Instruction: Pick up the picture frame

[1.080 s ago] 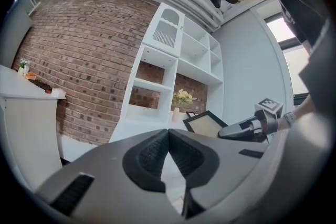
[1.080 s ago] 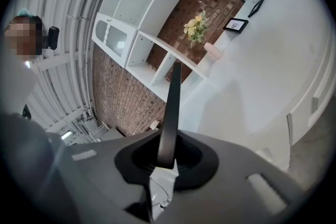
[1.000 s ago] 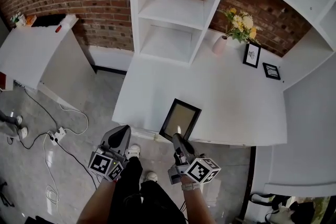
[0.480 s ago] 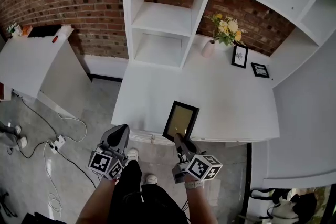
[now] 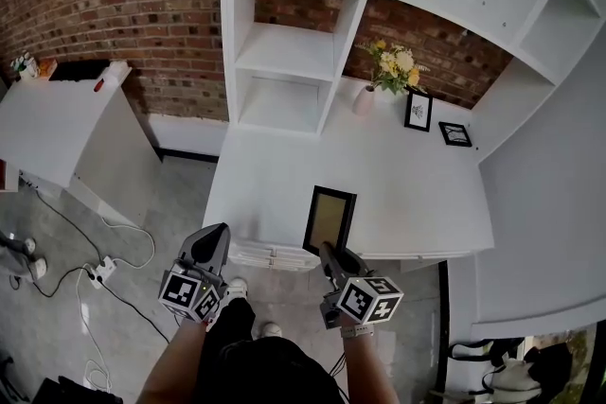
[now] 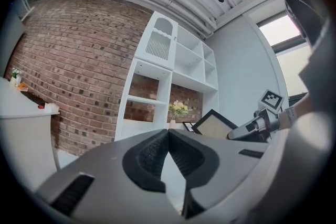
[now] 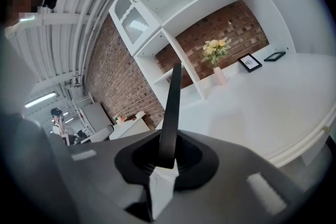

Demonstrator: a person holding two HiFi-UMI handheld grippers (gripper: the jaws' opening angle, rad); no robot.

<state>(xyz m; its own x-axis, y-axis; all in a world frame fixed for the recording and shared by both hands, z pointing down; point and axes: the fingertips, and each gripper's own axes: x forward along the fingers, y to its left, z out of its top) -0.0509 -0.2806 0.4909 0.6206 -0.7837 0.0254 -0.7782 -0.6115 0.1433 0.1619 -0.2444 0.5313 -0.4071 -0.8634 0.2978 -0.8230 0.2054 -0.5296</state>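
Picture frame (image 5: 329,219) is clamped edge-on in right gripper (image 5: 328,251), white desk (image 5: 417,194) and flower vase (image 5: 365,99) lying beyond it; left gripper (image 5: 216,234) is kept closed, empty, alongside.

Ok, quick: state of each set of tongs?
Left tongs: closed, empty.
Right tongs: closed on the black picture frame.
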